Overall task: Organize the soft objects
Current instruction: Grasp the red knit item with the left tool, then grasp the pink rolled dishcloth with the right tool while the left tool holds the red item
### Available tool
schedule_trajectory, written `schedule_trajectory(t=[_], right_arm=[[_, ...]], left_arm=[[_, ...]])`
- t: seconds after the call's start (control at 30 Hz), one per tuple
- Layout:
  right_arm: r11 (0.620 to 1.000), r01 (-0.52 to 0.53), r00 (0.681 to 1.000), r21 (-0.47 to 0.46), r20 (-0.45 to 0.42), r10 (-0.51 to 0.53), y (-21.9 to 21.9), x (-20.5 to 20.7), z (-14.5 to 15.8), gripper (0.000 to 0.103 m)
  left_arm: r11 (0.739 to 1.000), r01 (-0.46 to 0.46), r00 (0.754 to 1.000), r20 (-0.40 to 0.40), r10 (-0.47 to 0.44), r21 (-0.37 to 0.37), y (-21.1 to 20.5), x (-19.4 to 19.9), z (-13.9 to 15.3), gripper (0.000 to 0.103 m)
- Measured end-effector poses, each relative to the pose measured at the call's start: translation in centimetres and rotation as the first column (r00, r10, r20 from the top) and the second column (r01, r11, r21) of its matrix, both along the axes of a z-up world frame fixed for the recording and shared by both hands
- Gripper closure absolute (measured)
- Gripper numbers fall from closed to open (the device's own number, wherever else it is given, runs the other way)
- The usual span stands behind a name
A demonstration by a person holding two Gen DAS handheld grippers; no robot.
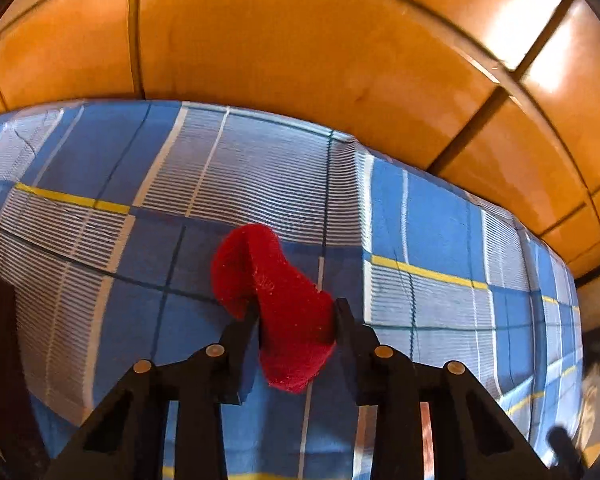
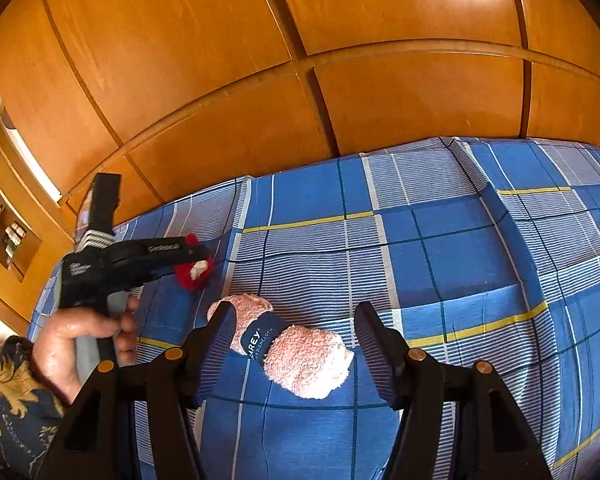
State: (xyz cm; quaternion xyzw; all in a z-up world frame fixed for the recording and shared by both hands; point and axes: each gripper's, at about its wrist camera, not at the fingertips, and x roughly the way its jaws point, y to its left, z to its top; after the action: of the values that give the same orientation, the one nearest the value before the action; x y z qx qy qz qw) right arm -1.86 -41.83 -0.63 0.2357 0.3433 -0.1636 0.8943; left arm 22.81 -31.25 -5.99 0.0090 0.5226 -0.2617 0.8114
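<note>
Left gripper (image 1: 296, 316) clamped on a red cloth (image 1: 278, 300), fingers (image 1: 240, 332) pressing its crumpled middle from both sides, one end curling up past the tips, the other hanging below. Seen from the right wrist, same red cloth (image 2: 192, 276) pinched at the tip of the left gripper (image 2: 198, 260), low over the blue checked bedsheet (image 2: 440, 240), near its far left edge, a bit of white showing in the fold. Left hand (image 2: 72, 340) wrapped round the handle, patterned sleeve (image 2: 12, 400) below. Right gripper (image 2: 296, 336) spread wide, gripping nothing, fingers (image 2: 216, 340) straddling a rolled pink dishcloth (image 2: 304, 360) with a dark blue paper band (image 2: 260, 336), lying on the sheet. Left finger against or just beside the roll's end; right finger apart from it. Orange wooden wardrobe doors (image 2: 260, 80) behind the bed.
</note>
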Motion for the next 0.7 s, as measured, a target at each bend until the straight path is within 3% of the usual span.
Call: schedule_trajectory(t=[0.13, 0.23, 0.37, 0.5, 0.7], right_arm=[[1.0, 0.005, 1.0, -0.012, 0.003, -0.005, 0.0, -0.1, 0.1, 0.041], [1.0, 0.014, 1.0, -0.018, 0.002, -0.014, -0.2, -0.3, 0.1, 0.041], [0.999, 0.029, 1.0, -0.019, 0.001, -0.029, -0.6, -0.6, 0.0, 0.041], [0.999, 0.042, 0.999, -0.025, -0.01, -0.042, -0.8, -0.6, -0.3, 0.041], [0.998, 0.043, 0.999, -0.05, -0.031, -0.044, -0.5, -0.5, -0.6, 0.041]], left_arm=[[0.998, 0.058, 0.997, 0.044, -0.057, -0.018, 1.4, -2.3, 1.6, 0.069], [0.993, 0.107, 0.994, 0.011, -0.106, -0.06, 3.2, -4.7, 2.3, 0.069], [0.982, 0.18, 0.984, 0.001, -0.18, -0.059, 4.9, -9.1, 2.2, 0.069], [0.952, 0.306, 0.952, 0.017, -0.306, -0.024, 6.3, -14.9, 1.8, 0.068], [0.916, 0.399, 0.914, 0.059, -0.401, 0.042, 7.0, -20.4, -0.4, 0.066]])
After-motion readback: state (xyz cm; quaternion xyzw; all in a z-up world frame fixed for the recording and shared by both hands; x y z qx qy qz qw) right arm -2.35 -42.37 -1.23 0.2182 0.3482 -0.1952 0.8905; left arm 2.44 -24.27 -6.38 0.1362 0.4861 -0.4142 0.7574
